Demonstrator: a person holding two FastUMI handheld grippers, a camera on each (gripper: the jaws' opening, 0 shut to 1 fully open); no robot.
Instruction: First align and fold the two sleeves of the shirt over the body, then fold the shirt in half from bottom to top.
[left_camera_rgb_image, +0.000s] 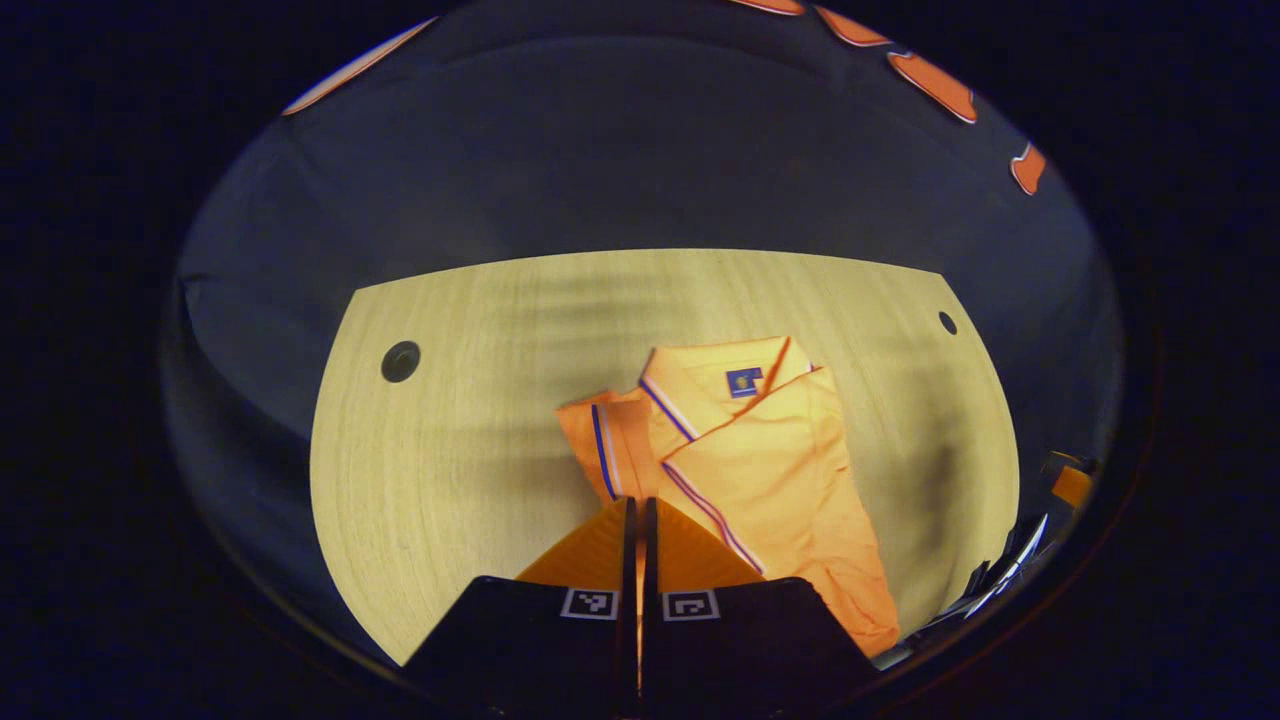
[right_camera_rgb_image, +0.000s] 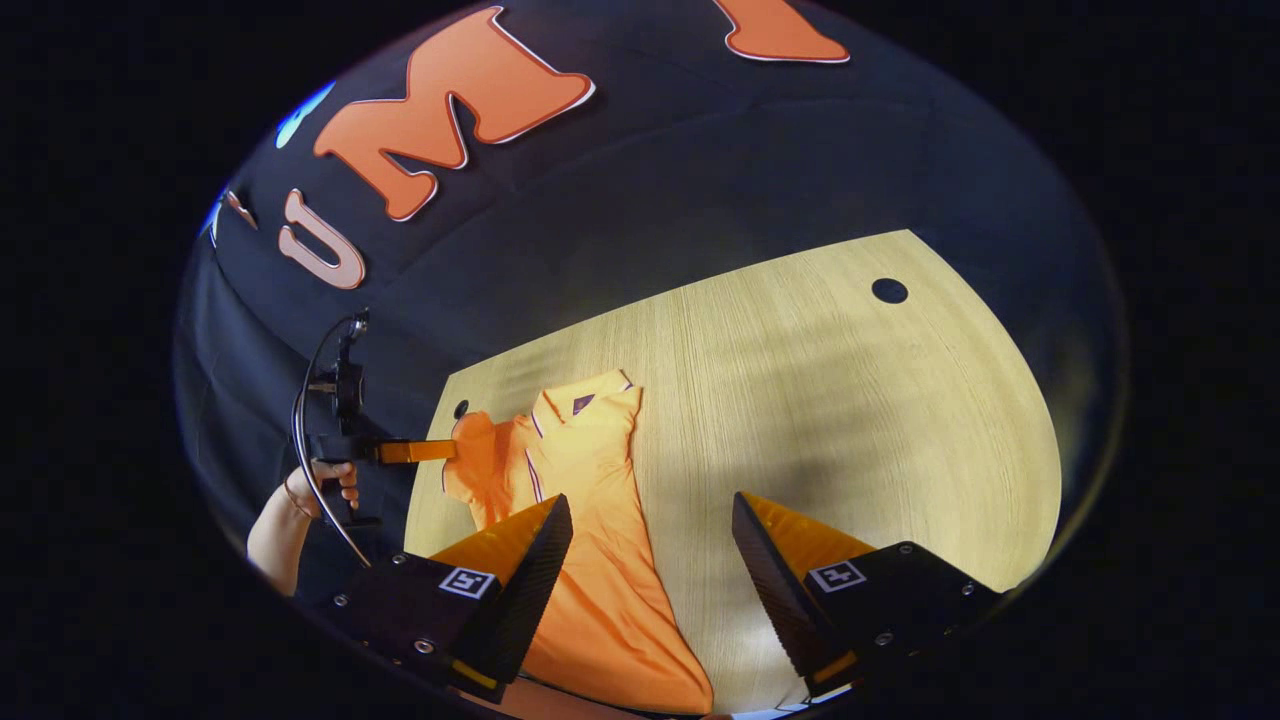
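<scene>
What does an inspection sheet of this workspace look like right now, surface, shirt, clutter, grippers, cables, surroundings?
Surface: wooden table, with round holes near its far corners.
Job's things: orange shirt lies collar away, one sleeve folded over the body.
Clutter: nothing seen.
Grippers: left gripper shut, nothing visibly pinched; right gripper open above the shirt's hem end.
Cables: black cable loops beside the handle held by a hand.
Surroundings: black cloth wall.

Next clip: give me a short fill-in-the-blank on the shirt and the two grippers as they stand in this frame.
1. The orange shirt lies on the wooden ____.
2. The right gripper has its fingers ____, with nothing between them.
3. The left gripper has its fingers ____ together.
4. The hand holds the left gripper beside the shirt's ____ end.

Missing words: table; open; shut; collar
</scene>
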